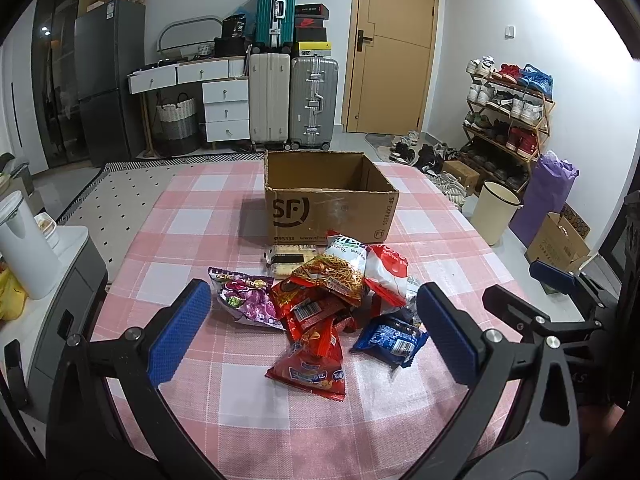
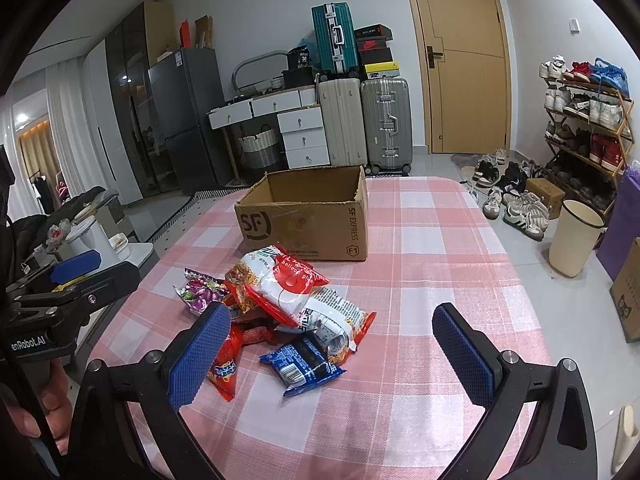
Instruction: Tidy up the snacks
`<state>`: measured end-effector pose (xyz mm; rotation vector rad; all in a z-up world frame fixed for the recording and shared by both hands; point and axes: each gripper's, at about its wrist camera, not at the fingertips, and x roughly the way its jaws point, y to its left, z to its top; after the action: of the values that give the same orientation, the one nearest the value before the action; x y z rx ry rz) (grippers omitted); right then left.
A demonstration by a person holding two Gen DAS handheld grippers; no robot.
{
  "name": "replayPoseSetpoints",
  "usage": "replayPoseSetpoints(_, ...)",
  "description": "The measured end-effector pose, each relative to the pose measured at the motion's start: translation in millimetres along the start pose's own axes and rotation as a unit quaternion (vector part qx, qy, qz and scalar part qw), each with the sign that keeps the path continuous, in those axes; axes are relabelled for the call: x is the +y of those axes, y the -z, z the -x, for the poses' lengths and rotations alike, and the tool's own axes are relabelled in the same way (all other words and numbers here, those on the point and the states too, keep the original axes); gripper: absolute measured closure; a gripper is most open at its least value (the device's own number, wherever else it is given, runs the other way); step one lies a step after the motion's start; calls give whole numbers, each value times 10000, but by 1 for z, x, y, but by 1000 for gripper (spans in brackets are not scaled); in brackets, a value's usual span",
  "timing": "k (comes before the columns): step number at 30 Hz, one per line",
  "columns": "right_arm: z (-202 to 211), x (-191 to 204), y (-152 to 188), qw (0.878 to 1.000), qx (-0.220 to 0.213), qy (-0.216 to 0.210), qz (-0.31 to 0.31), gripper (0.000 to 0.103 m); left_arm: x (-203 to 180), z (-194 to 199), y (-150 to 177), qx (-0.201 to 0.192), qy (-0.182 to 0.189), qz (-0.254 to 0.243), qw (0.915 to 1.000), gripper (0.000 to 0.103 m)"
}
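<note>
Heaped crinkly snack packets (image 1: 336,304) block the brown open-topped cardboard box's (image 1: 332,208) near wall; pink checked tablecloth (image 2: 420,272) lies bare rightward.

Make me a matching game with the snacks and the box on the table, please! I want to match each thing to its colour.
Things:
1. cardboard box
2. cookie packet
3. candy bag
4. chip bag

Colours:
a. purple
b. red
c. brown
d. blue

Pairs: 1-c, 2-d, 3-a, 4-b
</note>
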<state>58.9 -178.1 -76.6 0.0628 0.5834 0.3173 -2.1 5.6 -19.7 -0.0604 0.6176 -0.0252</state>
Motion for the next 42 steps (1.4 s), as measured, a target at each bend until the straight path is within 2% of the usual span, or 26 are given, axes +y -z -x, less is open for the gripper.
replayPoseSetpoints(20,-2,0,1,10000,11,16,-24,0,-5,-2,6,43,60,15,10000,1)
replayPoseSetpoints(27,-4,-1,1,10000,16,14,-35,0,1,-8,9,120,322,110,9993,1)
replayPoseSetpoints(35,-6,-4,4,10000,78,18,-56,0,8,-26,19,420,403,183,9981,1)
replayPoseSetpoints(42,-13,-7,8,9998,164,37,-48,0,19,-49,42,775,541,202,9953,1)
